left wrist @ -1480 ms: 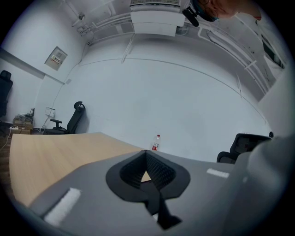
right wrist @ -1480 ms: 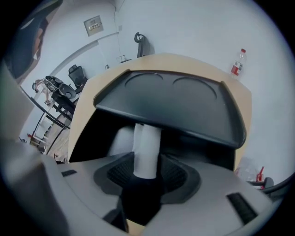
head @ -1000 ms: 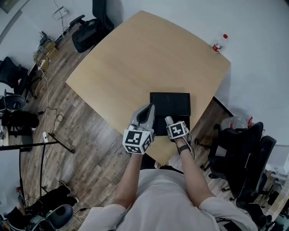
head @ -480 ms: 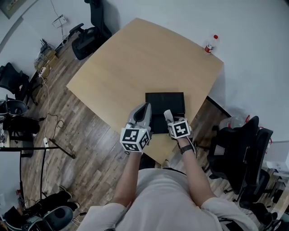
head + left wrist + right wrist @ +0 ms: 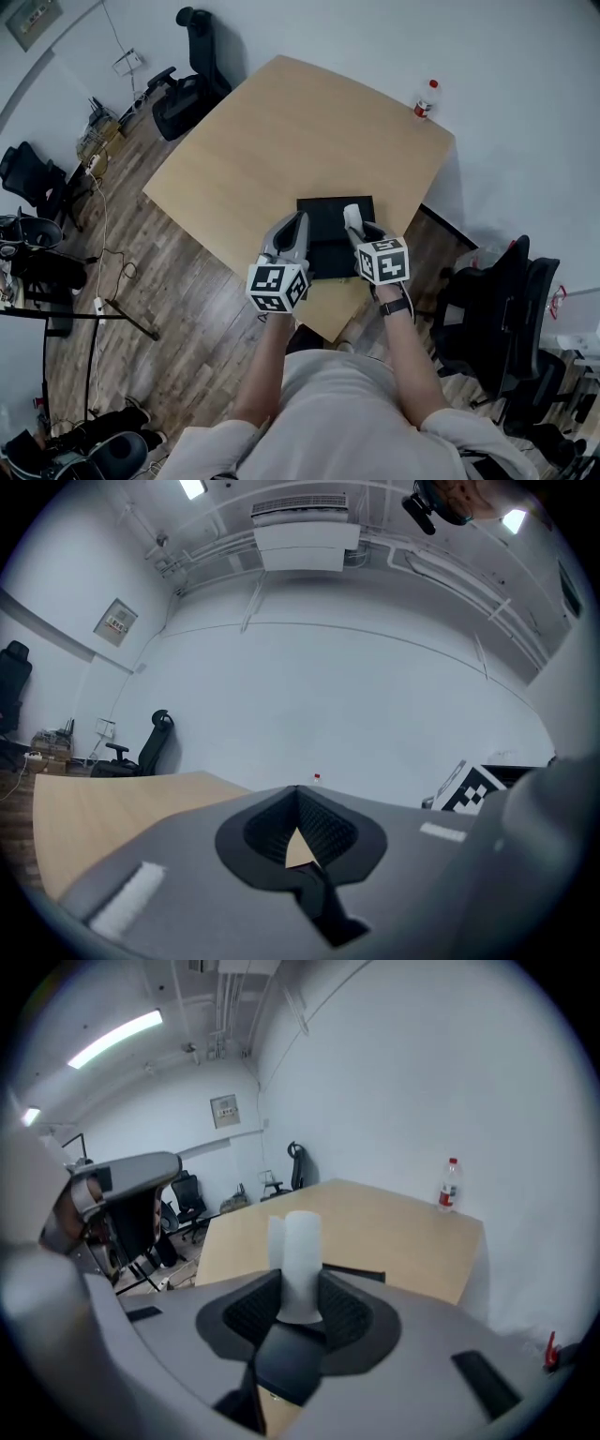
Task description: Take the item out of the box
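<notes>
A flat black box (image 5: 328, 230) lies near the front edge of the wooden table (image 5: 281, 141). My right gripper (image 5: 356, 228) is shut on a white cylindrical item (image 5: 352, 216) and holds it raised above the box's right side. In the right gripper view the white item (image 5: 302, 1241) stands upright between the jaws of my right gripper (image 5: 300, 1288), with the box's edge (image 5: 354, 1273) just behind it. My left gripper (image 5: 301, 221) hovers at the box's left side. In the left gripper view my left gripper (image 5: 298, 797) points level with its jaws closed and nothing held.
A plastic bottle with a red cap (image 5: 425, 98) stands at the table's far right corner, also seen as the bottle (image 5: 449, 1185). Office chairs stand at the far left (image 5: 192, 70) and right (image 5: 506, 309). Cables (image 5: 98, 234) lie on the wooden floor.
My right gripper has risen with the white item and tilted up, lifting it above the box. The left gripper has risen a little beside the box.
</notes>
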The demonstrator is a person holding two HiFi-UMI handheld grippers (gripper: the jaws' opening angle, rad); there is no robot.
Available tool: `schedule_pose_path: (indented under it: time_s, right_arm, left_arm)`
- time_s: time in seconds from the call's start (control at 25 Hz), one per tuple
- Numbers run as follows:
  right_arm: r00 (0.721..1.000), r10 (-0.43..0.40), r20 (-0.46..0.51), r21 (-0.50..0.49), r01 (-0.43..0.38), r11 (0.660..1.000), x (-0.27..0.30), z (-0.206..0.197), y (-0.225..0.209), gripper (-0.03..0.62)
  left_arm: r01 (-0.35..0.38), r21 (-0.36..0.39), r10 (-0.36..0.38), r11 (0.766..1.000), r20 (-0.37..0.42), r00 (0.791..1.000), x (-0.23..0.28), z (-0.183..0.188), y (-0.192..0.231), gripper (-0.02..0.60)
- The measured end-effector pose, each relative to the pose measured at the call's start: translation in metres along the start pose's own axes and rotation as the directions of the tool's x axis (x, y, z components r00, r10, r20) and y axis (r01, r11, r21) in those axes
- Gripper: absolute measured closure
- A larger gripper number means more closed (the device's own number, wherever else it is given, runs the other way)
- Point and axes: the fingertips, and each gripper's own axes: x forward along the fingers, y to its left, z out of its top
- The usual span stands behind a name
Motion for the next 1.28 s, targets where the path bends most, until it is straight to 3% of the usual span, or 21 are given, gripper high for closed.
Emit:
schedule_pose_path:
  time_s: [0.44, 0.56, 0.92, 1.08, 1.28]
  right_arm:
    - [0.970, -0.042, 0.238, -0.066, 0.059, 0.996, -0.054, 0.050, -0.015, 0.462]
    - [0.956, -0.046, 0.291, -0.039, 0.060, 0.997, -0.067, 0.063, -0.017, 0.462]
    - [0.872, -0.131, 0.471, -0.072, 0.186, 0.980, -0.117, 0.109, -0.019, 0.462]
    - [0.844, -0.126, 0.521, -0.072, 0.190, 0.979, -0.131, 0.119, -0.012, 0.462]
    - [0.816, -0.153, 0.557, -0.091, 0.243, 0.966, -0.144, 0.126, -0.007, 0.462]
  left_arm:
    - [-0.036, 0.058, 0.034, 0.998, 0.026, 0.999, -0.002, 0.019, -0.006, 0.575]
    - [-0.047, 0.066, 0.045, 0.997, 0.034, 0.998, -0.002, 0.020, -0.008, 0.575]
    - [-0.086, 0.170, 0.080, 0.982, 0.043, 0.996, -0.007, 0.033, -0.013, 0.575]
    - [-0.112, 0.235, 0.101, 0.966, 0.055, 0.993, -0.015, 0.043, -0.012, 0.575]
    - [-0.113, 0.249, 0.100, 0.962, 0.062, 0.993, -0.023, 0.050, -0.011, 0.575]
